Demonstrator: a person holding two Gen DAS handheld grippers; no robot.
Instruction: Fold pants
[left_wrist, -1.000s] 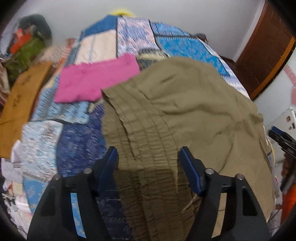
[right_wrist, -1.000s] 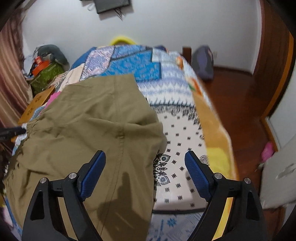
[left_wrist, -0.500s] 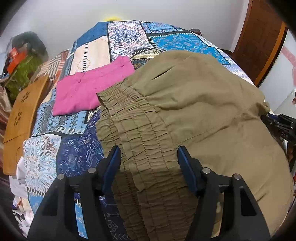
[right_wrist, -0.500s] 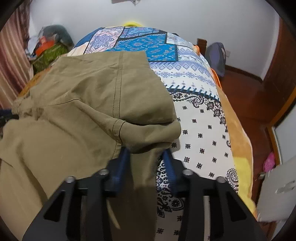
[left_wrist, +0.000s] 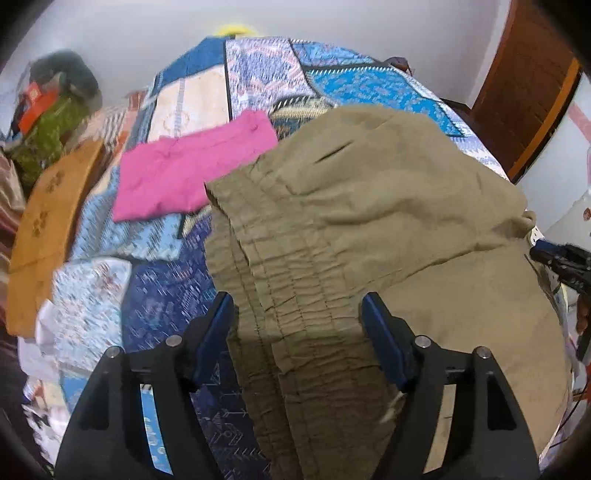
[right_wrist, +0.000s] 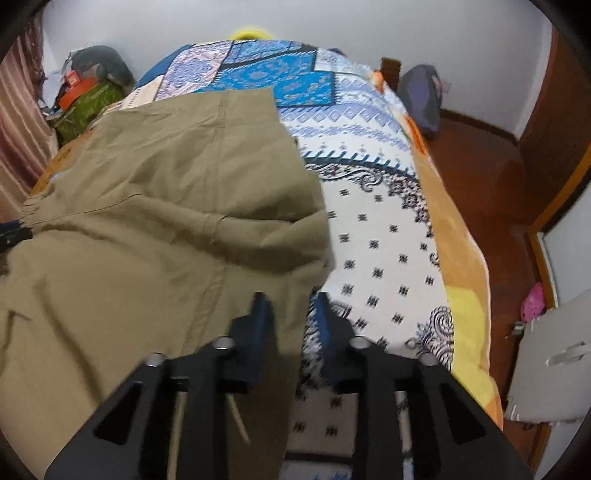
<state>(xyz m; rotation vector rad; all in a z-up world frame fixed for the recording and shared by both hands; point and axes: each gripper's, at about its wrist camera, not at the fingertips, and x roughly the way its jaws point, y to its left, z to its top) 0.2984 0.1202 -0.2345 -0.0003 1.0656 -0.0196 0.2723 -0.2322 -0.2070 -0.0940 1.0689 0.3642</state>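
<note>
Pants (left_wrist: 369, 229) lie on the quilt (right_wrist: 376, 221); left gripper (left_wrist: 297, 321) is spread over the waistband, right gripper (right_wrist: 290, 317) pinches the fabric edge.

left gripper (left_wrist: 297, 325) jaws wide apart, straddling the gathered waistband of the khaki pants (left_wrist: 369, 229). pants spread over the patchwork bed (left_wrist: 166, 295). pink cloth (left_wrist: 192, 170) lies flat just beyond the waistband. right gripper (left_wrist: 561, 258) at the pants' far right edge.

At my eleven o'clock a folded pink garment (left_wrist: 192, 171) lies on the patchwork bedspread (left_wrist: 365, 88); wooden door (left_wrist: 524, 92) at two.
</note>
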